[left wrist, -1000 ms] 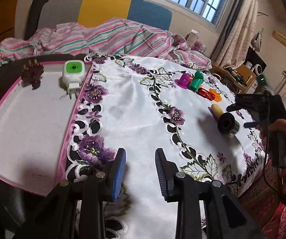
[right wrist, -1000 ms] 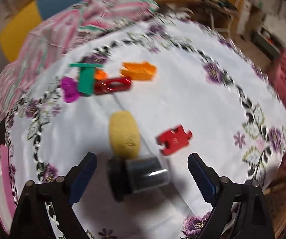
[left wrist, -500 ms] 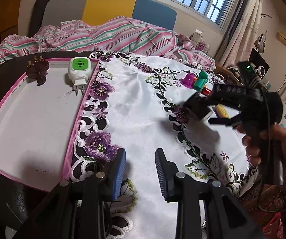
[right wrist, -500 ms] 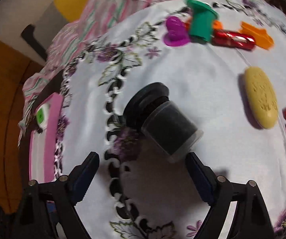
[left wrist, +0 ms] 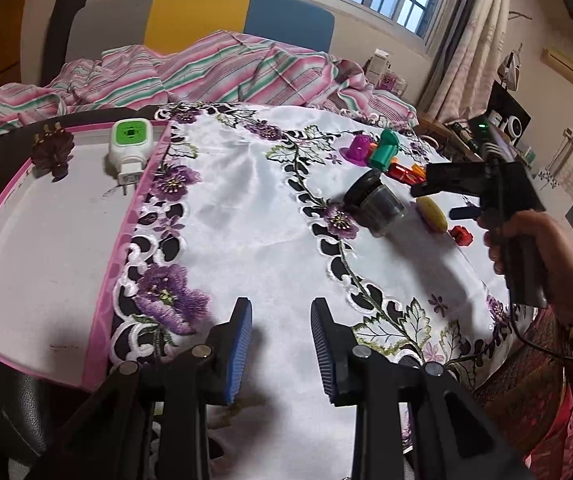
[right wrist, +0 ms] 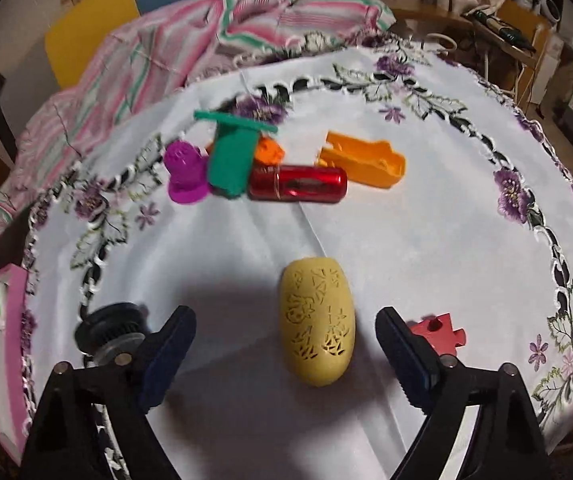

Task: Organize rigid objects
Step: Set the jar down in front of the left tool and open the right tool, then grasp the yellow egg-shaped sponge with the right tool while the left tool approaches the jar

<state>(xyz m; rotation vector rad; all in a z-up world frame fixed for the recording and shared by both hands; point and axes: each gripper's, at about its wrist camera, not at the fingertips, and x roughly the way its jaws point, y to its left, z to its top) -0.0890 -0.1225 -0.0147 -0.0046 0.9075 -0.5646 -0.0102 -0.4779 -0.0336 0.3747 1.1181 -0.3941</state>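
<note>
A: Right gripper (right wrist: 286, 354) is spread wide, nothing held; the yellow case (right wrist: 317, 322) lies on the cloth between its fingers, jar (right wrist: 112, 334) outside the left one.

B: Looks stiff, light, smooth. Pinch its long sides, mid-body. Left gripper (left wrist: 281, 346) is parted, empty.

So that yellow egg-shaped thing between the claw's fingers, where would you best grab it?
Across its narrow middle, coming from above. The yellow oval lies flat on the tablecloth, long axis pointing away from the right claw, whose open fingers already straddle its two long sides. The rounded ends would probably slip.
</note>
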